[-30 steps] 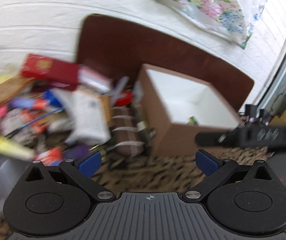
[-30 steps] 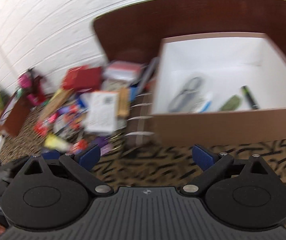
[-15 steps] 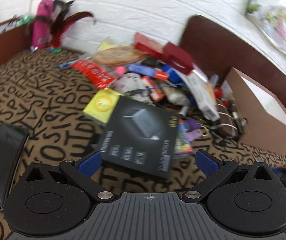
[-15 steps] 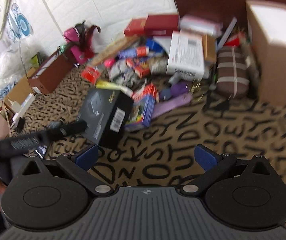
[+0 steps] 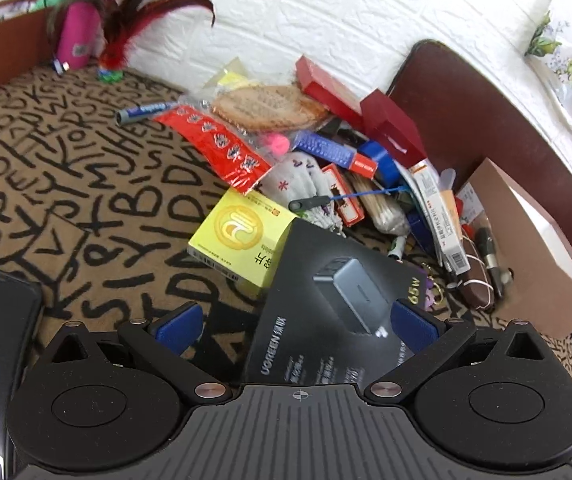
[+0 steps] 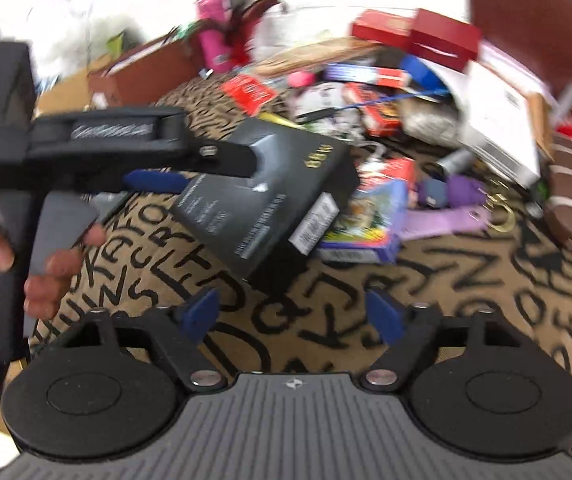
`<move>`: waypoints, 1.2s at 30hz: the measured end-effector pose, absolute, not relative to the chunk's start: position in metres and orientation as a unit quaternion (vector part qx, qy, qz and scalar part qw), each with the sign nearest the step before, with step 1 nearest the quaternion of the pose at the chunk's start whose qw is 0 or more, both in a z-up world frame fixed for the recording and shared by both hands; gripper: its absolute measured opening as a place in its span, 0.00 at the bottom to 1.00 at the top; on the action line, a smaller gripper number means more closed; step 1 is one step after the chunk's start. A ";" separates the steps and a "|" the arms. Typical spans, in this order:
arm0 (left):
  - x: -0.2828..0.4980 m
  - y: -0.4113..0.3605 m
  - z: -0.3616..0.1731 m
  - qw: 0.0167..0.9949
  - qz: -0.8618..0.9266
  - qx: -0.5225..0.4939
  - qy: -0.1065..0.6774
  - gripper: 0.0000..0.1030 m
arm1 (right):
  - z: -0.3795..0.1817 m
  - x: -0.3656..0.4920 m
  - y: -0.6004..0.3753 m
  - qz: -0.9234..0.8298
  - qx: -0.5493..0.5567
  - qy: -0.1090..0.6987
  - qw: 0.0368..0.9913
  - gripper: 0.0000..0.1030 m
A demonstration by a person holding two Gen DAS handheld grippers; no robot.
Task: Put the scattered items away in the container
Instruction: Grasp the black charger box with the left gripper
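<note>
— Both wrists have swung off the brown box (image 5: 526, 264) and down onto the pile since a second ago.

— Left gripper (image 5: 294, 320)?

— Spread wide over the black charger box (image 5: 326, 304), pads off it. Yellow box (image 5: 238, 240) lies at eleven o'clock of it, touching.

— Right gripper (image 6: 294, 312)?

— Closing, nothing between the pads; charger box (image 6: 262, 200) at twelve o'clock, brown box at three o'clock of the pile.
</note>
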State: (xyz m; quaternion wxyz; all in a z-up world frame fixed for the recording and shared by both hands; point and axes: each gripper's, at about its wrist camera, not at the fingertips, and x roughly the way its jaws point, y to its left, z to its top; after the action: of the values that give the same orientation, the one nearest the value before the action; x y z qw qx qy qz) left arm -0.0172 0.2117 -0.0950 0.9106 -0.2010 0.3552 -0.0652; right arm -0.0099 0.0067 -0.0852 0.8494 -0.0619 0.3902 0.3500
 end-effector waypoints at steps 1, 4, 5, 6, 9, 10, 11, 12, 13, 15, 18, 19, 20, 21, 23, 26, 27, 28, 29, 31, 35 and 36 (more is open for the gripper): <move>-0.015 0.213 -0.097 0.909 -0.071 -0.204 0.357 1.00 | -0.086 -0.010 0.013 0.353 -0.071 0.388 0.848 0.67; -0.009 0.215 -0.104 0.901 -0.096 -0.219 0.362 0.94 | -0.087 -0.011 0.026 0.355 -0.098 0.372 0.852 0.60; -0.007 0.215 -0.105 0.898 -0.104 -0.225 0.363 0.91 | -0.089 -0.010 0.031 0.351 -0.110 0.365 0.855 0.61; -0.006 0.216 -0.106 0.895 -0.108 -0.231 0.365 0.90 | -0.089 -0.010 0.035 0.351 -0.121 0.360 0.856 0.61; -0.004 0.211 -0.107 0.893 -0.111 -0.236 0.368 0.89 | -0.090 -0.006 0.041 0.352 -0.134 0.352 0.857 0.58; -0.004 0.207 -0.106 0.894 -0.112 -0.229 0.369 0.89 | -0.091 -0.007 0.041 0.355 -0.136 0.353 0.855 0.55; -0.005 0.202 -0.104 0.895 -0.115 -0.218 0.371 0.88 | -0.090 -0.009 0.040 0.352 -0.141 0.351 0.856 0.55; -0.007 0.197 -0.103 0.896 -0.120 -0.208 0.373 0.88 | -0.089 -0.011 0.038 0.350 -0.146 0.348 0.857 0.54; -0.008 0.193 -0.102 0.895 -0.128 -0.202 0.376 0.88 | -0.088 -0.013 0.034 0.348 -0.150 0.348 0.858 0.54; -0.014 0.182 -0.100 0.891 -0.142 -0.198 0.384 0.88 | -0.084 -0.018 0.022 0.347 -0.144 0.354 0.856 0.54; -0.028 0.158 -0.097 0.883 -0.176 -0.186 0.394 0.89 | -0.079 -0.031 -0.006 0.341 -0.133 0.366 0.856 0.54; -0.034 0.148 -0.097 0.879 -0.190 -0.180 0.398 0.90 | -0.078 -0.037 -0.018 0.336 -0.131 0.372 0.855 0.54; -0.039 0.136 -0.097 0.876 -0.204 -0.174 0.401 0.90 | -0.077 -0.044 -0.029 0.329 -0.127 0.379 0.855 0.54; -0.044 0.124 -0.099 0.871 -0.220 -0.168 0.405 0.91 | -0.076 -0.051 -0.040 0.321 -0.126 0.386 0.856 0.54; -0.049 0.100 -0.103 0.860 -0.250 -0.160 0.416 0.91 | -0.079 -0.066 -0.061 0.300 -0.127 0.398 0.857 0.55; -0.050 0.071 -0.114 0.835 -0.290 -0.154 0.442 0.90 | -0.085 -0.078 -0.090 0.267 -0.107 0.419 0.861 0.60; -0.049 0.066 -0.115 0.833 -0.292 -0.155 0.444 0.91 | -0.086 -0.079 -0.098 0.262 -0.094 0.419 0.864 0.61; -0.048 0.064 -0.115 0.834 -0.287 -0.154 0.445 0.91 | -0.086 -0.080 -0.105 0.257 -0.082 0.417 0.868 0.63; -0.047 0.063 -0.114 0.837 -0.280 -0.154 0.445 0.91 | -0.086 -0.081 -0.109 0.254 -0.074 0.414 0.871 0.66; -0.044 0.066 -0.111 0.840 -0.264 -0.156 0.447 0.91 | -0.086 -0.082 -0.112 0.256 -0.068 0.404 0.875 0.72; -0.037 0.071 -0.108 0.840 -0.250 -0.158 0.455 0.85 | -0.088 -0.079 -0.111 0.271 -0.069 0.396 0.874 0.71; -0.036 0.070 -0.108 0.836 -0.260 -0.158 0.457 0.81 | -0.087 -0.079 -0.110 0.275 -0.071 0.395 0.874 0.69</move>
State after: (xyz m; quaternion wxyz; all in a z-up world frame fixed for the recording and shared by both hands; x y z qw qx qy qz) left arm -0.0359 0.0697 -0.1075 0.8360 -0.1583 0.4566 -0.2601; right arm -0.0785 -0.1099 -0.0872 0.8737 -0.0708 0.3949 0.2752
